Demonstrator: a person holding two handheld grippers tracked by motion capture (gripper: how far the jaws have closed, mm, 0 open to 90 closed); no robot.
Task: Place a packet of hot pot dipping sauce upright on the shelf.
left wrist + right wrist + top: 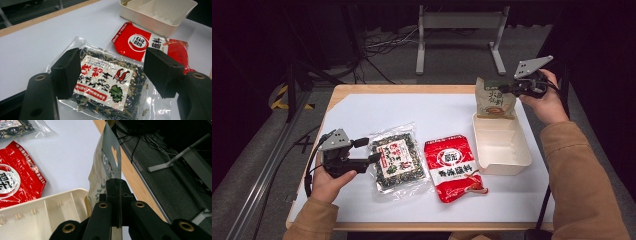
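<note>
A clear packet of dark dried greens (396, 161) with a white and red label lies flat on the white table top. My left gripper (368, 150) hovers at its left edge, open. In the left gripper view the packet (105, 82) shows between the wide-apart pads of the left gripper (112, 72), untouched. My right gripper (512, 88) is shut on the top edge of a beige pouch (495, 100), which hangs upright at the far end of a cream tray (507, 165). In the right gripper view the right gripper (117, 185) pinches the pouch (105, 165) above the tray (50, 207).
A red sauce packet (453, 167) lies between the greens packet and the tray, also seen as the red packet (135, 42) and the red packet (15, 177). The table's wooden edge (130, 172) runs close behind the pouch. A metal stand (459, 22) and cables sit on the floor beyond.
</note>
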